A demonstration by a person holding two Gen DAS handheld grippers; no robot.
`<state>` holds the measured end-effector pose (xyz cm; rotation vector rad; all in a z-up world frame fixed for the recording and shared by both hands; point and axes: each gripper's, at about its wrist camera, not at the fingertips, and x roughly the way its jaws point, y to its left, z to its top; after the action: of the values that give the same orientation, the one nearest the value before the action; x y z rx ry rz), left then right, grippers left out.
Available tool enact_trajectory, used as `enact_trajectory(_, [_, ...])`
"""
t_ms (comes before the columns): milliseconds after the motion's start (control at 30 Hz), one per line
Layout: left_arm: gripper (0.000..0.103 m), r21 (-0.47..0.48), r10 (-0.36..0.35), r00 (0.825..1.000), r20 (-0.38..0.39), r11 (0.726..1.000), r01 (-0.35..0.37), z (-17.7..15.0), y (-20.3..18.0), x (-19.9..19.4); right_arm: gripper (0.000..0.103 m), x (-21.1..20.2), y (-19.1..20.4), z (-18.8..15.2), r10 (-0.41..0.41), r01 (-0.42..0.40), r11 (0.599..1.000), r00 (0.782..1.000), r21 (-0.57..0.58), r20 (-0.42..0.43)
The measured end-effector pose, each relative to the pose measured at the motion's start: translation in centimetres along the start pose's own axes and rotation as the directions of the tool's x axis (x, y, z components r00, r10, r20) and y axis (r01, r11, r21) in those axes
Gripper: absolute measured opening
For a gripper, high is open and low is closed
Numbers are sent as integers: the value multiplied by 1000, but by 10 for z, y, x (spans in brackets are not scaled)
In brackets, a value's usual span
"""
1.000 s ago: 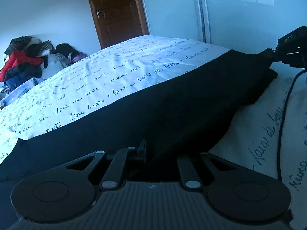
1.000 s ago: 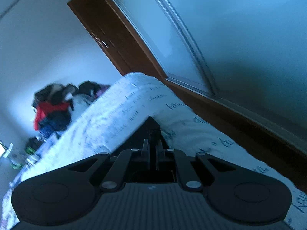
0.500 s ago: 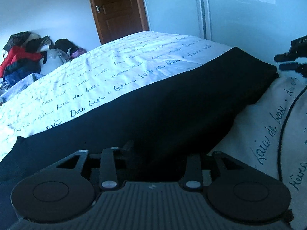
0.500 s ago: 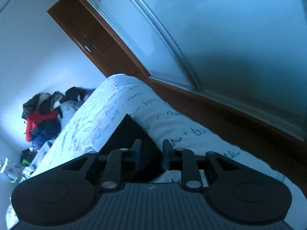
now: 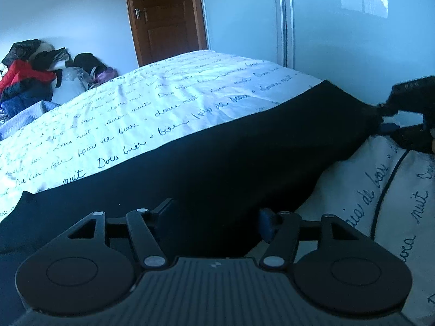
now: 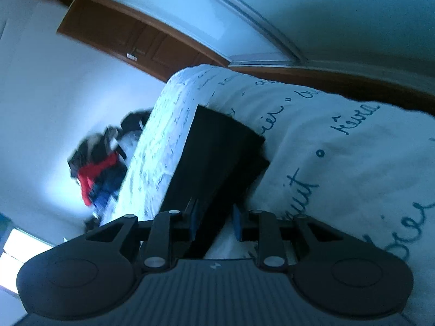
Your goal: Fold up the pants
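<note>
Pants point(image 5: 217, 157), black and folded into a long flat band, lie across the near edge of the bed point(image 5: 163, 100), on a white cover printed with blue handwriting. At one end the left gripper point(image 5: 214, 214) sits low over the cloth; its jaws have just been opening and now stand wide apart, with the dark fabric lying between them but neither pad pressing on it. At the far end of the band the right gripper point(image 6: 213, 222) is tipped over on its side, jaws parted a little after just opening; a strip of the black cloth runs up between the blue pads, and a gap shows on the one side, so it looks let go rather than pinched. In the left wrist view that gripper point(image 5: 391, 116) shows at the cloth's end. A thin dark cable point(image 5: 386, 187) trails over the cover. Beyond the bed a heap of clothes point(image 5: 32, 78), red and blue among them, rests against the wall near a brown door point(image 5: 163, 16)
</note>
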<state>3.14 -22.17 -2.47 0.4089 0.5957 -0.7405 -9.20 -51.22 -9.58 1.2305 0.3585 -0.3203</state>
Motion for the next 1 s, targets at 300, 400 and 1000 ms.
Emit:
enact_trajectory(300, [68,29,-9,1000,-1,1000,9,-1,-8,-2,29,29,-2,17,76,-77,997,994,13,72])
enact_trajectory(400, [69,14,7,1000,25,1000,-7,2,-5,-9,7,36,9,19,24,-17,996,997,-89,73])
enact_trajectory(1000, [81,-142,-144,988,49,978,150,16,25,-14,14,37,13,33,-41,47,993,997,-107,63])
